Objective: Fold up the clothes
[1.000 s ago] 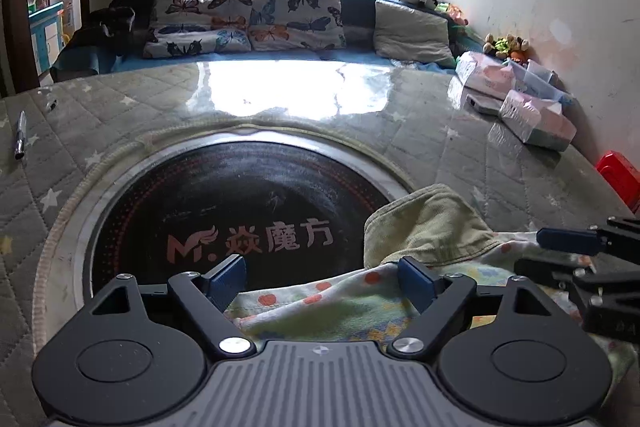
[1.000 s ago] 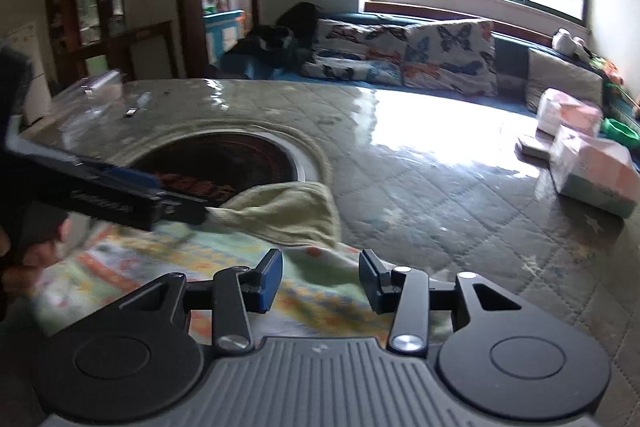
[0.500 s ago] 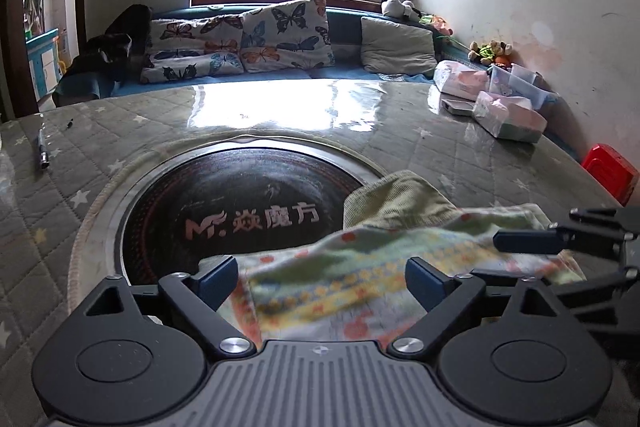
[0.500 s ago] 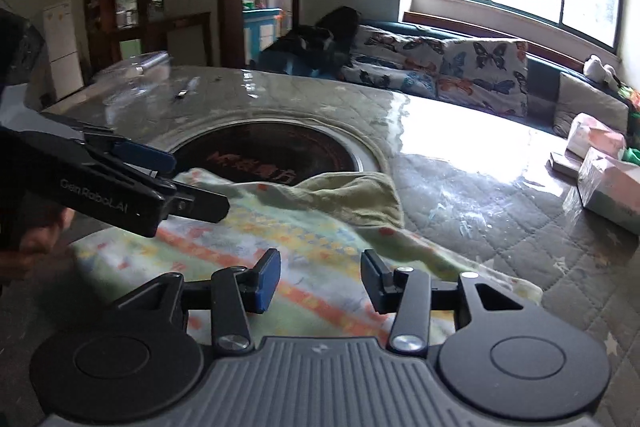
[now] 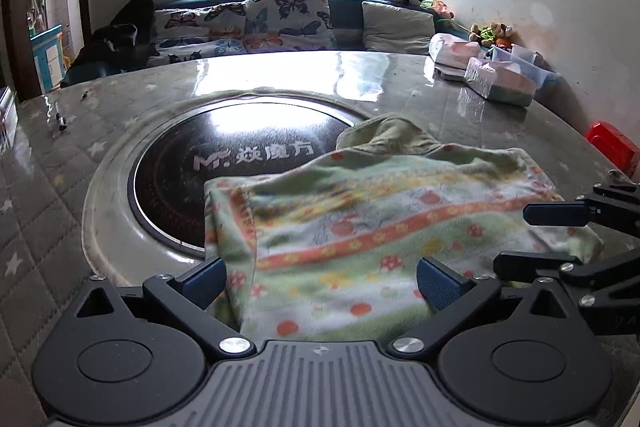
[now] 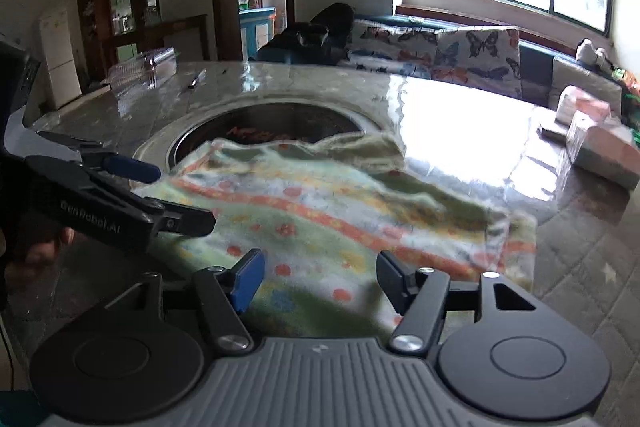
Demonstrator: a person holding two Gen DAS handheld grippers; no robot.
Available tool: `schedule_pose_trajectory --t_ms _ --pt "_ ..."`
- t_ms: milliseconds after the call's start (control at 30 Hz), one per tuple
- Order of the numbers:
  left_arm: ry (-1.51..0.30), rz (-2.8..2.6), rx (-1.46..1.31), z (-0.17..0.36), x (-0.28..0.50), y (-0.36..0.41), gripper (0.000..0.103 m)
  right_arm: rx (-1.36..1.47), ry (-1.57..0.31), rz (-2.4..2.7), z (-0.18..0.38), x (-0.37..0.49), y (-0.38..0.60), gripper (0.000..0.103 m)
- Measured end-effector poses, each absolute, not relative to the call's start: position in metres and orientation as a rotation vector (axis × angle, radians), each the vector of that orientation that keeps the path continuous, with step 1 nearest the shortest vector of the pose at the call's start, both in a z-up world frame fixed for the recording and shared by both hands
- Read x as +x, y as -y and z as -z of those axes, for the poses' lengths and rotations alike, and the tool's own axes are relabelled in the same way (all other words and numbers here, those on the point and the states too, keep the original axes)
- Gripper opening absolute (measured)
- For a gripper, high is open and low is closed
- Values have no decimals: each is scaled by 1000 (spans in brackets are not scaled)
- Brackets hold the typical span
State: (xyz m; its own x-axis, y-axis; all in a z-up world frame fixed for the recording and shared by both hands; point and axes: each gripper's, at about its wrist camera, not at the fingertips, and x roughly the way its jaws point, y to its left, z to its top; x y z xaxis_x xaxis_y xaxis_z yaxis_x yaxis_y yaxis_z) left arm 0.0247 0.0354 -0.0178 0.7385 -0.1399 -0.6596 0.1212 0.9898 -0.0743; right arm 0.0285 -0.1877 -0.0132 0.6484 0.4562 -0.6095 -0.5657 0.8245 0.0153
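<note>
On table [image 5: 400,87]: 1 garment [image 5: 380,227] (flat), 2 tissue packs [image 5: 500,83]; left gripper [image 5: 320,281] & right gripper [image 6: 320,279] just spread wider, nothing pinched.

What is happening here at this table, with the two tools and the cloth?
A person is folding a colourful patterned garment on a quilted table, using a hand-held gripper in each hand. The garment lies folded, partly over the round black cooktop. The left gripper and the right gripper have just been opening; the cloth lies under both, but neither presses on it.
</note>
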Motion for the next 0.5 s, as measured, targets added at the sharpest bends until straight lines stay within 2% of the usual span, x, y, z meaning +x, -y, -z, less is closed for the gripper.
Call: schedule_pose_trajectory --t_ms 67,233,367,500 --pt "-729 136 -40 20 23 -36 103 -192 -642 -577 16 27 187 73" --pt "-734 115 -61 17 17 -37 103 -177 -627 -556 13 21 190 77" --pt "-731 104 -72 13 11 -39 103 -174 -618 -551 10 15 191 85" --pt "-730 93 -83 11 5 -40 103 -167 -607 -543 8 9 191 89"
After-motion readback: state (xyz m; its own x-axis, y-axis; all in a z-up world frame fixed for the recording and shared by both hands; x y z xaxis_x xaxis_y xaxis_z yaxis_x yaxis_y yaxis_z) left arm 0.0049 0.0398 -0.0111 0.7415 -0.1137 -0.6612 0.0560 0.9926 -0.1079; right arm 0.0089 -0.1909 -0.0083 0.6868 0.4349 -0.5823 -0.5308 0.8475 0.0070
